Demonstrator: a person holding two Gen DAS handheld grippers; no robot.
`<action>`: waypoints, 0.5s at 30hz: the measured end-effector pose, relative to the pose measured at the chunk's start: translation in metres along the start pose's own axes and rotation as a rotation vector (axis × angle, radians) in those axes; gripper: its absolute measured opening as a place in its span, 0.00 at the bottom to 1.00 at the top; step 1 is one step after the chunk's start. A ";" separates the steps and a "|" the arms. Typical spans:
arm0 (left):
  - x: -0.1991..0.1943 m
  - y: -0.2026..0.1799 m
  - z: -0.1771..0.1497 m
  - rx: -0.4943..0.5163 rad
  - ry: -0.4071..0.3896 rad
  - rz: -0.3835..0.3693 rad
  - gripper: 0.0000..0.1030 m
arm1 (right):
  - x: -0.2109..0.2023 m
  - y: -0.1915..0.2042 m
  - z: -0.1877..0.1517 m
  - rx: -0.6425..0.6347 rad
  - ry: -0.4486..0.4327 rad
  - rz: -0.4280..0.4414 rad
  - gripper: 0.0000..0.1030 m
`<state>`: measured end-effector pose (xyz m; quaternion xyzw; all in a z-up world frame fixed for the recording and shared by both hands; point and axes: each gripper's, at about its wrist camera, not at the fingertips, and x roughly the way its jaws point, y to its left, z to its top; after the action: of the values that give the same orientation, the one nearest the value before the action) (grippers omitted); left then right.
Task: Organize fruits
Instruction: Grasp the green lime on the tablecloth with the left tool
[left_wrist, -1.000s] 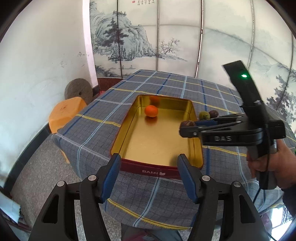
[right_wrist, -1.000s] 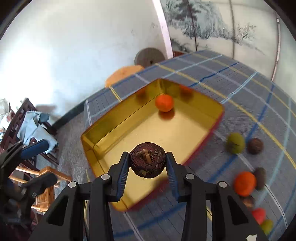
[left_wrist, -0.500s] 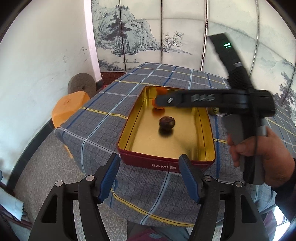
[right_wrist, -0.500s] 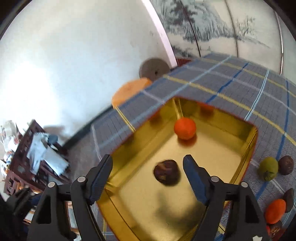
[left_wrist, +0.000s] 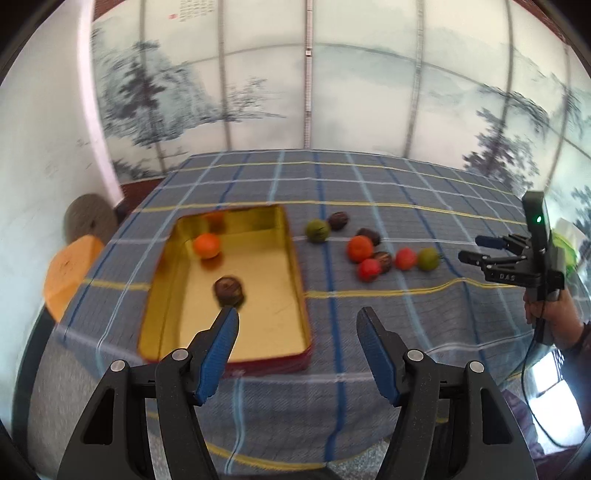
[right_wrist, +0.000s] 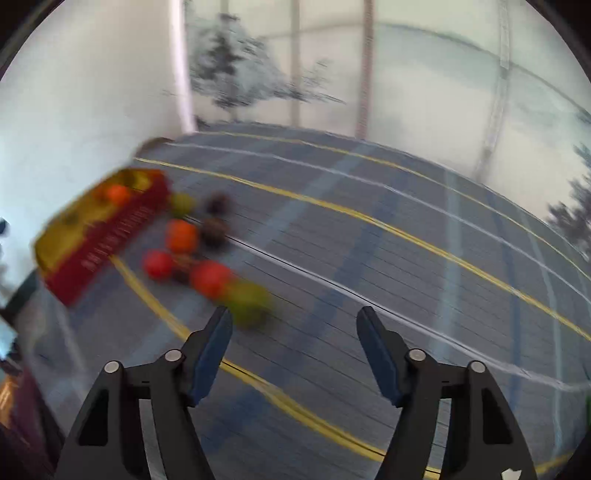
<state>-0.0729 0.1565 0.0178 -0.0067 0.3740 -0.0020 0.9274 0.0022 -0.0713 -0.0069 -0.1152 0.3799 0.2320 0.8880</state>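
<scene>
A gold tin with red sides (left_wrist: 291, 266) lies on the checked tablecloth (left_wrist: 369, 192). Inside it are an orange fruit (left_wrist: 207, 245) and a dark brown fruit (left_wrist: 229, 290). Several loose fruits lie to its right: a green one (left_wrist: 317, 230), an orange one (left_wrist: 359, 248), red ones (left_wrist: 368, 269) and a second green one (left_wrist: 428, 258). My left gripper (left_wrist: 297, 325) is open and empty above the tin's near edge. My right gripper (right_wrist: 293, 325) is open and empty; it also shows at the right of the left wrist view (left_wrist: 487, 251). The blurred right wrist view shows the green fruit (right_wrist: 247, 301) just beyond the left fingertip.
An orange stool (left_wrist: 70, 273) and a grey round stone (left_wrist: 86, 221) stand left of the table. A painted folding screen (left_wrist: 314, 92) stands behind it. The table's near edge runs just in front of the tin.
The right gripper opened and let the dark brown fruit fall into the tin, then swung away right toward the loose fruits. The left gripper shifted right and stayed open.
</scene>
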 end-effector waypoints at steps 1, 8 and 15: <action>0.006 -0.006 0.012 0.020 0.007 -0.033 0.65 | 0.000 -0.013 -0.007 0.020 0.011 -0.028 0.62; 0.079 -0.037 0.087 0.266 0.063 -0.164 0.65 | -0.001 -0.087 -0.035 0.257 -0.001 0.013 0.60; 0.170 -0.045 0.122 0.535 0.237 -0.236 0.64 | -0.003 -0.093 -0.040 0.264 -0.010 0.060 0.63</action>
<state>0.1345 0.1111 -0.0114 0.1946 0.4622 -0.2087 0.8396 0.0215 -0.1683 -0.0294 0.0151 0.4059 0.2068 0.8901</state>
